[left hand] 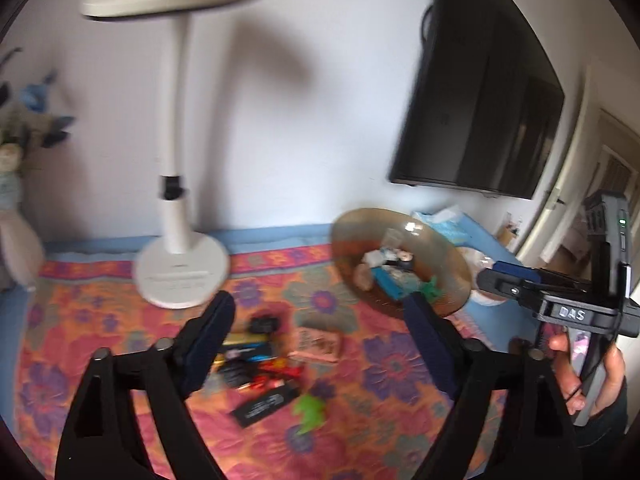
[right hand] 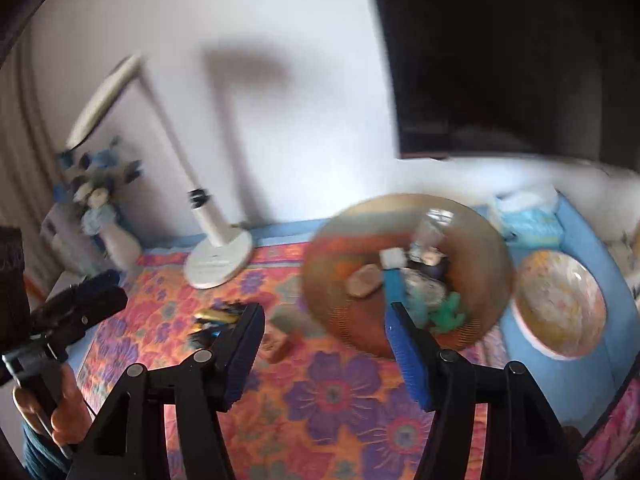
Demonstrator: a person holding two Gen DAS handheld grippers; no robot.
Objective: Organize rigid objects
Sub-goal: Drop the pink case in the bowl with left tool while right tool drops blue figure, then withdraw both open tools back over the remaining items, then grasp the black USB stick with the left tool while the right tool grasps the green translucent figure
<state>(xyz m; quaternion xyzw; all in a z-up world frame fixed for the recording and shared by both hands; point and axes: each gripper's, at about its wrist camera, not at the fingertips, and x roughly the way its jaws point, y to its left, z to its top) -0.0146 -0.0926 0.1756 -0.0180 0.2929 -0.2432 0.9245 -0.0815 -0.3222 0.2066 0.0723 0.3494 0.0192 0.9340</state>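
A brown glass bowl point(left hand: 400, 258) point(right hand: 408, 268) stands on the floral cloth and holds several small items, among them a blue piece and a green toy point(right hand: 450, 312). A loose pile of small objects point(left hand: 260, 364) lies on the cloth: black and red pieces, a black flat box point(left hand: 266, 402), a pink box point(left hand: 320, 344) and a green toy point(left hand: 310, 410). My left gripper point(left hand: 320, 320) is open and empty above the pile. My right gripper point(right hand: 326, 328) is open and empty just in front of the bowl. The frames are blurred.
A white desk lamp point(left hand: 182, 268) point(right hand: 218, 260) stands at the back by the wall. A dark TV point(left hand: 476, 92) hangs at the right. A patterned plate point(right hand: 560, 308) and a tissue pack point(right hand: 528, 220) lie on the blue surface at the right. A vase with flowers point(right hand: 100, 208) stands at the back left.
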